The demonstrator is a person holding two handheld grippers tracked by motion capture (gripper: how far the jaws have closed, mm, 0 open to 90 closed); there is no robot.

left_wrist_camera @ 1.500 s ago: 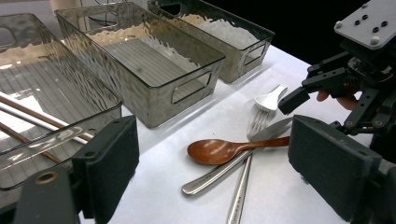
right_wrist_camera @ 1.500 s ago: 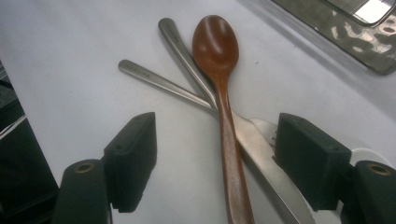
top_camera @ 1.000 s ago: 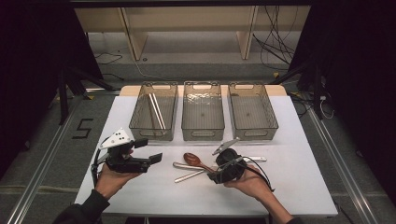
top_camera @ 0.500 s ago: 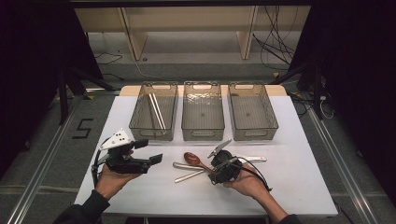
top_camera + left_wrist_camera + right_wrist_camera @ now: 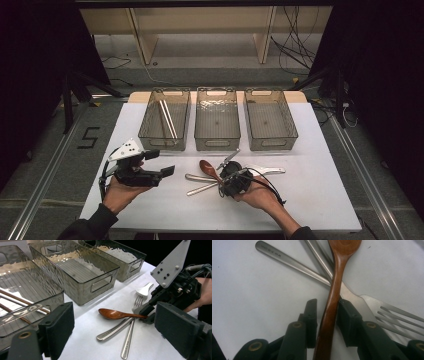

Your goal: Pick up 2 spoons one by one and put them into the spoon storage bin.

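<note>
White table (image 5: 320, 200) carries everything, its near half mostly bare, with free room at both side edges. Near its front edge the left claw (image 5: 160, 162) hangs above the top, jaws wide apart and empty. Right claw (image 5: 325, 315) has just been closing; its jaws straddle the wooden spoon's (image 5: 334, 290) handle, the right pad touching it, a slight gap at the left. That spoon lies mid-table across a fork (image 5: 130, 332) and two steel spoons (image 5: 144, 289). Beyond stand three clear bins (image 5: 217, 120) in a row; the left one holds chopsticks (image 5: 167, 119). Grey floor and dark surroundings lie past the far edge.
</note>
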